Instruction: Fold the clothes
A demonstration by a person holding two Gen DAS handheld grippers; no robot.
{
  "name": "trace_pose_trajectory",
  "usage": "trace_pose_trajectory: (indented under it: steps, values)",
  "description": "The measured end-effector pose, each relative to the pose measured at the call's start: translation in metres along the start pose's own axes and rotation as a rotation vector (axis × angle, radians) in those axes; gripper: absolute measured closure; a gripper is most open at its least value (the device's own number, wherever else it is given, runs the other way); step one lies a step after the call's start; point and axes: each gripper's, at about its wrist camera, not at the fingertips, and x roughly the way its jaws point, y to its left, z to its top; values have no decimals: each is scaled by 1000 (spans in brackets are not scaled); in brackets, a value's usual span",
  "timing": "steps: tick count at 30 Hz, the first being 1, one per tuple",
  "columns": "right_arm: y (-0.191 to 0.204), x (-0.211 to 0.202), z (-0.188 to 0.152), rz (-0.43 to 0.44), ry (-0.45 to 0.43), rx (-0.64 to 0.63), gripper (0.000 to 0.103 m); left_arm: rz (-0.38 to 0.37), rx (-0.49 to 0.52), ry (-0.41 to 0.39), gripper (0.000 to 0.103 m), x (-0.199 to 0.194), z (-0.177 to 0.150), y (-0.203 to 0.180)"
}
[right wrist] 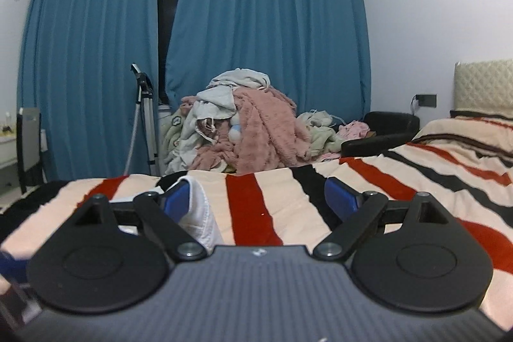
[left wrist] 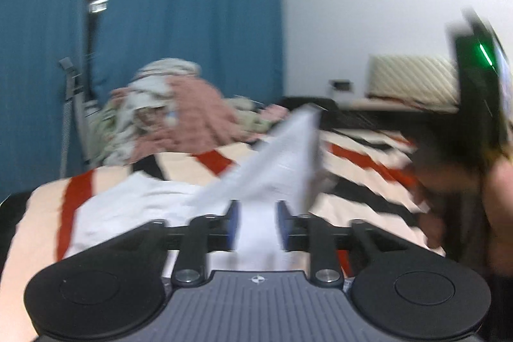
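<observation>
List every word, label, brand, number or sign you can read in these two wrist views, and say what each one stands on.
No readable text in either view.
Left gripper body: a small round crosshair mark, a symbol only, no letters.
Right gripper body: a tiny pale mark, too small and blurred to read.
White garment, striped bedspread, clothes pile, blue curtains: no print or lettering visible.

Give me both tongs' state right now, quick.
Left tongs: open, white garment between the pads but not pinched.
Right tongs: open wide, holding nothing; white cloth edge lies against one pad.
</observation>
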Motion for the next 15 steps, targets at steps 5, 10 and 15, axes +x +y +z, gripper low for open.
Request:
trace_pose_trajectory:
  steps: [5,10,15]
  values:
    - [-11,-3,7,27,7,40,14,147,121,8,10,38,-19,-50]
    - [-15,-6,6,19,19,59,14,384,107,-6,10,68,-29,-61]
    - [-21,3,1,-9,58,69,14,560,-141,-53,5,48,-25,-16]
